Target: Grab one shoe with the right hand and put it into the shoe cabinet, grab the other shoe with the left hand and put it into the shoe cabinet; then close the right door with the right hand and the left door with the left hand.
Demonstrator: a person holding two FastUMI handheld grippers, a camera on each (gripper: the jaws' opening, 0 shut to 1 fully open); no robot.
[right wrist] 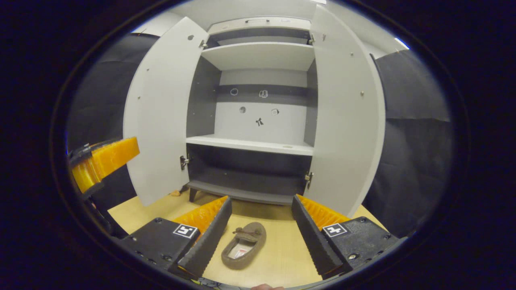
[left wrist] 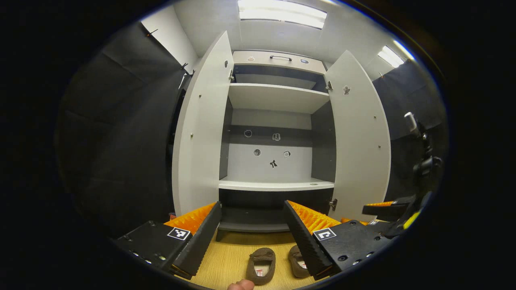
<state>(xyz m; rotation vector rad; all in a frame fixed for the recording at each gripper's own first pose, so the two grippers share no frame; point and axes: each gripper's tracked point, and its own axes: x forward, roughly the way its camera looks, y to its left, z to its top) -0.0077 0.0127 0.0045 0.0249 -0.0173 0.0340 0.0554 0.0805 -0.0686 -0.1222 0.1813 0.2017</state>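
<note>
Two brown slip-on shoes lie side by side on the wooden floor in front of the open shoe cabinet [left wrist: 278, 98]. In the left gripper view the left shoe [left wrist: 262, 264] sits between my fingers, while the right shoe [left wrist: 297, 262] is half hidden behind a finger. My left gripper [left wrist: 252, 203] hangs open above them, holding nothing. In the right gripper view one shoe [right wrist: 244, 245] lies below my right gripper [right wrist: 262, 198], which is open and apart from it. Both cabinet doors, left [right wrist: 161, 112] and right [right wrist: 342, 112], stand wide open.
The cabinet has a white middle shelf [left wrist: 276, 185], a higher shelf [left wrist: 278, 96] and a dark bottom shelf [right wrist: 246, 193], all bare. Black cloth walls flank the cabinet. The other gripper [left wrist: 387, 209] shows at the right edge; a camera mount [left wrist: 423, 153] stands behind it.
</note>
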